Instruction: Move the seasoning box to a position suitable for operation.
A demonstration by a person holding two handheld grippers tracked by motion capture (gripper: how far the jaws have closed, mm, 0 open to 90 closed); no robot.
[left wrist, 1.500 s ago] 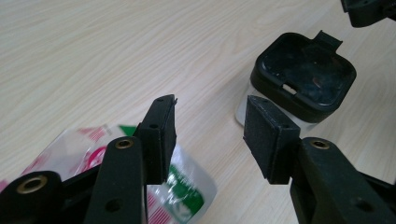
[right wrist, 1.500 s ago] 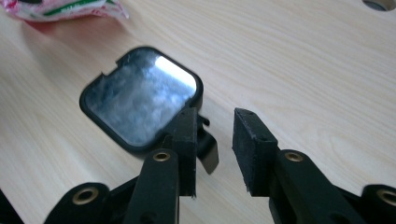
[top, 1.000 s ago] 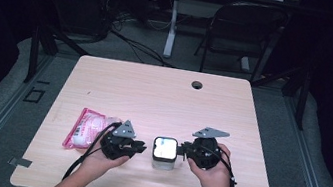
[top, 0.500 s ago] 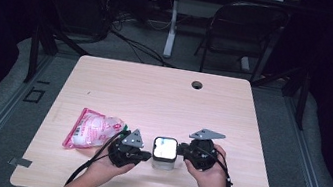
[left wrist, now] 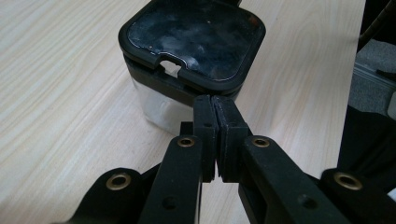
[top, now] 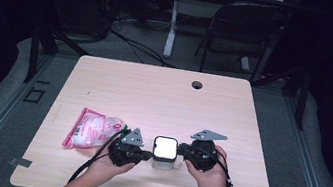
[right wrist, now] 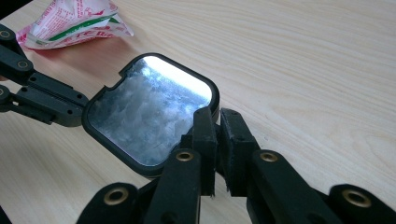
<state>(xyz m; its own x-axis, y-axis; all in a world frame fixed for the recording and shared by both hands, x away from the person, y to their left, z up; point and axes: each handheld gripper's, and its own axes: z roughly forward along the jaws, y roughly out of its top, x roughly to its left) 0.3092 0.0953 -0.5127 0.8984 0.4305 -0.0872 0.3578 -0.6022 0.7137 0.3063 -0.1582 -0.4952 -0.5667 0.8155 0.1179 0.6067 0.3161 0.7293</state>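
I have the box (top: pixel 164 152) braced between both tools at table's 6 o'clock. Left gripper (left wrist: pixel 215 122) just closed fully, empty, tips against its rim; right gripper (right wrist: pixel 217 122) nearly closed, empty, steadying the other side

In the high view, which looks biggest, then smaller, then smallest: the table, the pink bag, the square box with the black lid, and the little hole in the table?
1. The table, by far the largest.
2. The pink bag.
3. The square box with the black lid, somewhat smaller than the bag.
4. The little hole in the table, the smallest; it lies farther from the camera, but the gap is plain.
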